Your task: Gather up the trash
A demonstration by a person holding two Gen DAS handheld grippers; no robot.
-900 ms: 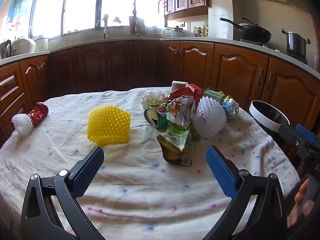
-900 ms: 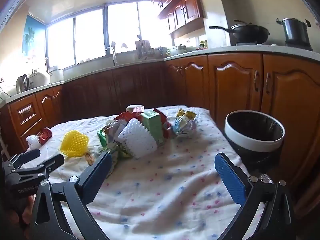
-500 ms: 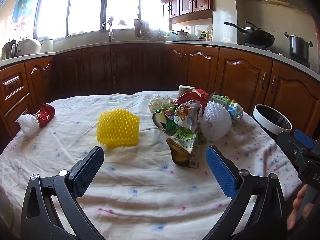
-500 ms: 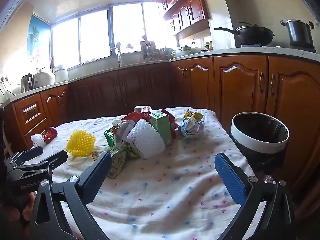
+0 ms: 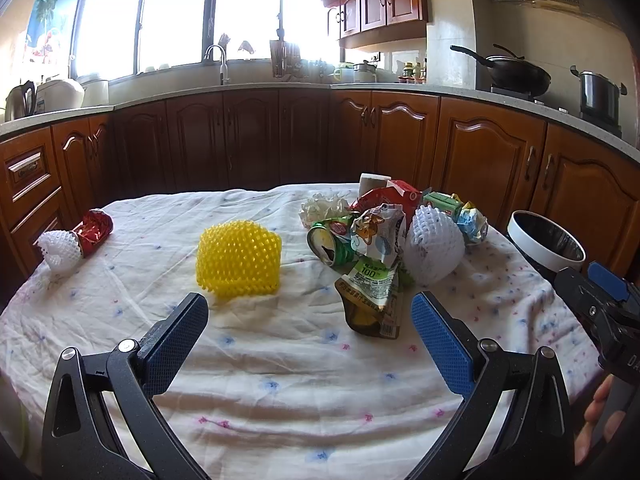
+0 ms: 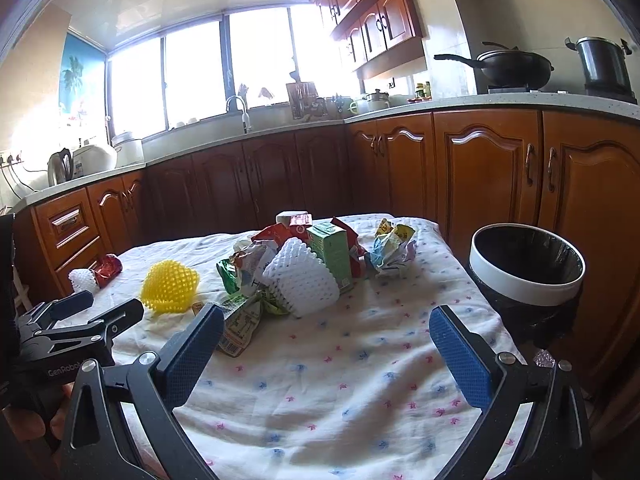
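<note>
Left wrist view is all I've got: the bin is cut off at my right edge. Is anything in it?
Observer: In the right wrist view the bin shows whole: black liner, no trash visible inside.
Operator: What's behind the white foam net?
Observer: A green carton, standing just behind the net.
Operator: Is the right gripper holding anything?
Observer: No. The right gripper is open, only cloth between its pads.

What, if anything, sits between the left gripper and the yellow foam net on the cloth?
Nothing visible. The left gripper is open over bare tablecloth, and the yellow foam net lies just beyond its left finger, apart from the trash pile to the right.
</note>
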